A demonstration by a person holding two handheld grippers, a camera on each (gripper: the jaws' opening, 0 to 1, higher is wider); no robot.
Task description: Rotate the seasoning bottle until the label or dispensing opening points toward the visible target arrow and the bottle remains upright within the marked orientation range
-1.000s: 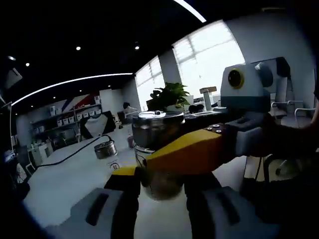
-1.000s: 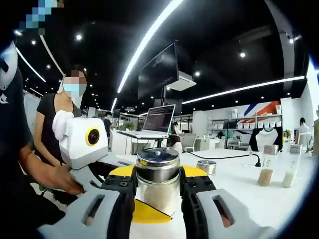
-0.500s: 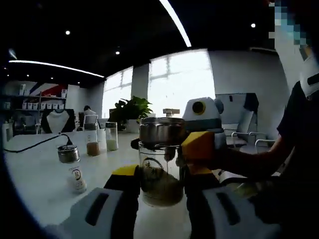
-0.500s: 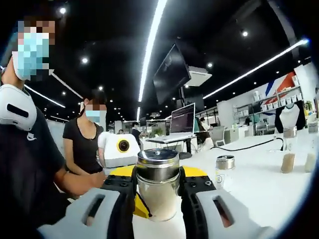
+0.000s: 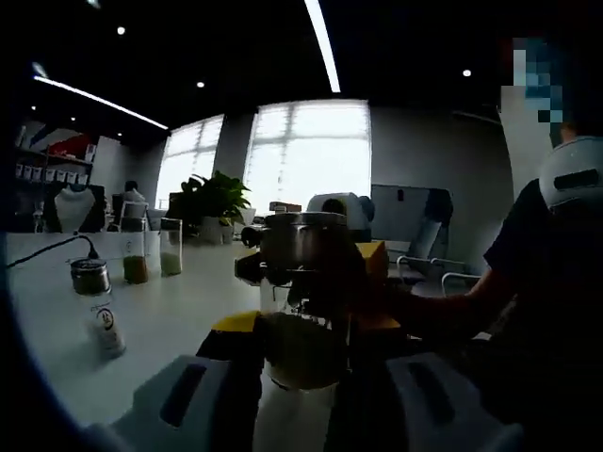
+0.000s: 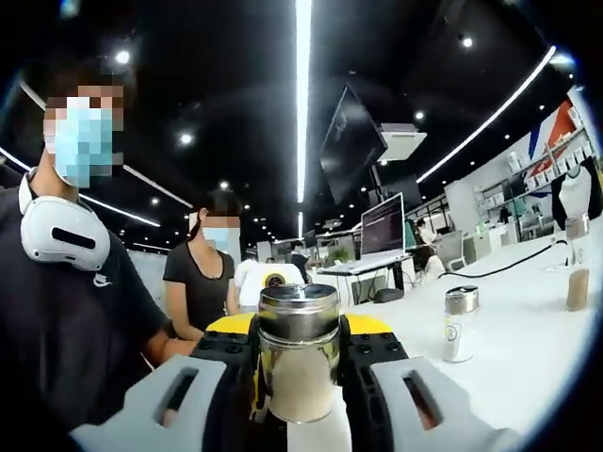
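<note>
A glass seasoning bottle point(image 5: 300, 325) with a steel lid and brownish grains inside stands upright between the jaws of my left gripper point(image 5: 300, 350), which is shut on its body. From the right of this view the right gripper reaches in, its yellow jaw beside the lid. In the right gripper view the same bottle point(image 6: 300, 363) stands upright in the centre, my right gripper point(image 6: 300, 347) shut on it just below the lid. Behind it I see the left gripper point(image 6: 273, 281), white and yellow. No arrow or marking is in view.
On the white table point(image 5: 179, 315) a small lidded shaker point(image 5: 99, 303) stands at the left, with two glass tubes point(image 5: 151, 250) and a plant point(image 5: 209, 202) behind. The shaker point(image 6: 457, 325) sits right of the bottle. A person point(image 6: 66, 282) is close by and another point(image 6: 212, 282) sits behind.
Both grippers have swung around with the bottle held between them, so both backgrounds have panned. In the left gripper view the right gripper went from crossing in front of the bottle to behind its right side.
</note>
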